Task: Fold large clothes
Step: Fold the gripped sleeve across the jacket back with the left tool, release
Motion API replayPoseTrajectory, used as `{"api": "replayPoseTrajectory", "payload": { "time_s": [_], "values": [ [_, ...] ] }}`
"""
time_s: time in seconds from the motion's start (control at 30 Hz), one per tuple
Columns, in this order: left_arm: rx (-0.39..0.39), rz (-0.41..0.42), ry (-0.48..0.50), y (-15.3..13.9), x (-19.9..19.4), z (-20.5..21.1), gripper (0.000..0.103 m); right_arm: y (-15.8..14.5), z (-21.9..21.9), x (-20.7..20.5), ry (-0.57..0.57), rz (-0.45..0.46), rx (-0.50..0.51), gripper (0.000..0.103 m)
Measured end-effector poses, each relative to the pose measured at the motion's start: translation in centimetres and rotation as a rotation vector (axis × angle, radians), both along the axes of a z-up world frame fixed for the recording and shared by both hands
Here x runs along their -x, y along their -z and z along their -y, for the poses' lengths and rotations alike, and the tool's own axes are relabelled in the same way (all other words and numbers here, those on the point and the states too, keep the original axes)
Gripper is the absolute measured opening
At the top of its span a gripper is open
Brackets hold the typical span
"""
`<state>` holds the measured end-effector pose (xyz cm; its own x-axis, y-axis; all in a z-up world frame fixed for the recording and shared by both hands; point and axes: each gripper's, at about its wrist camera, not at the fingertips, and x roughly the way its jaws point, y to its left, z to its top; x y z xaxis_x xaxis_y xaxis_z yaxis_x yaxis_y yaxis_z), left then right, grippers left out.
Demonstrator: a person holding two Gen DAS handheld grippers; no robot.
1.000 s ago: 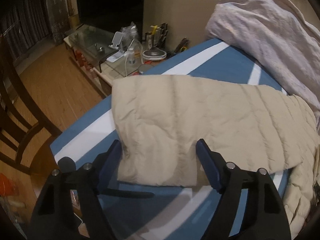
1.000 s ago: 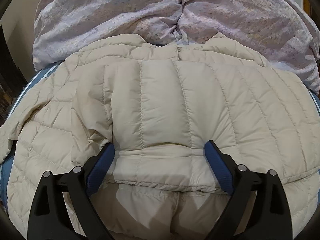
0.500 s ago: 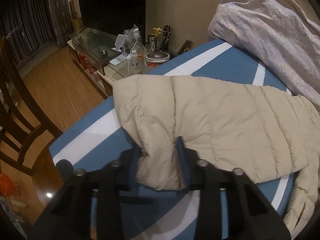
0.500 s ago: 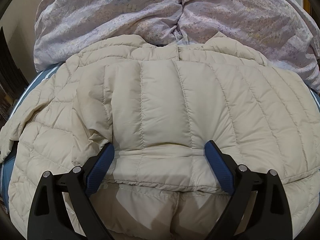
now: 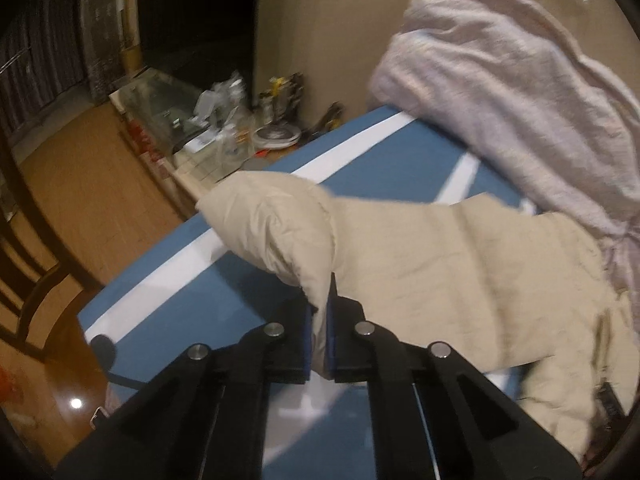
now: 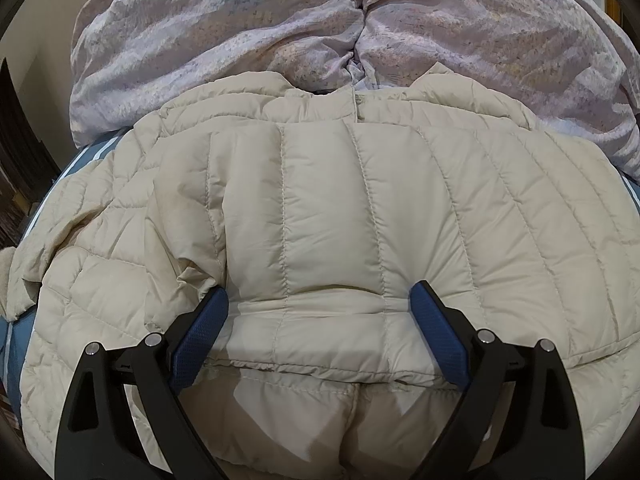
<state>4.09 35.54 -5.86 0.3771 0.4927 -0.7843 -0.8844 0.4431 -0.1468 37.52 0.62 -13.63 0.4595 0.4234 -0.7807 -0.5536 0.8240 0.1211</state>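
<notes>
The left gripper, wide open a second ago around the sleeve of the beige jacket, is now clamped on the sleeve's edge, its jaws pressed together with only a thin fold of fabric between them. The sleeve, which lay flat on the blue-and-white bed cover, now rises off it, bunched into a rounded hump. The left wrist view has tilted and blurred.

Beige quilted jacket spread flat, sleeve lifted.
</notes>
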Motion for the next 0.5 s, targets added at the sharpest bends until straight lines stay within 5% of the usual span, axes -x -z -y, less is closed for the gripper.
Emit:
{"api": "replayPoseTrajectory", "payload": {
  "time_s": [0.23, 0.5],
  "values": [
    [-0.039, 0.085, 0.186, -3.8, -6.7, 4.7, 0.005, 0.0, 0.1, 0.0, 0.000, -0.001, -0.002, 0.095],
    [0.000, 0.132, 0.403, -4.4, -14.7, 11.4, 0.005, -0.1, 0.0, 0.2, 0.000, 0.006, 0.012, 0.095]
  ]
}}
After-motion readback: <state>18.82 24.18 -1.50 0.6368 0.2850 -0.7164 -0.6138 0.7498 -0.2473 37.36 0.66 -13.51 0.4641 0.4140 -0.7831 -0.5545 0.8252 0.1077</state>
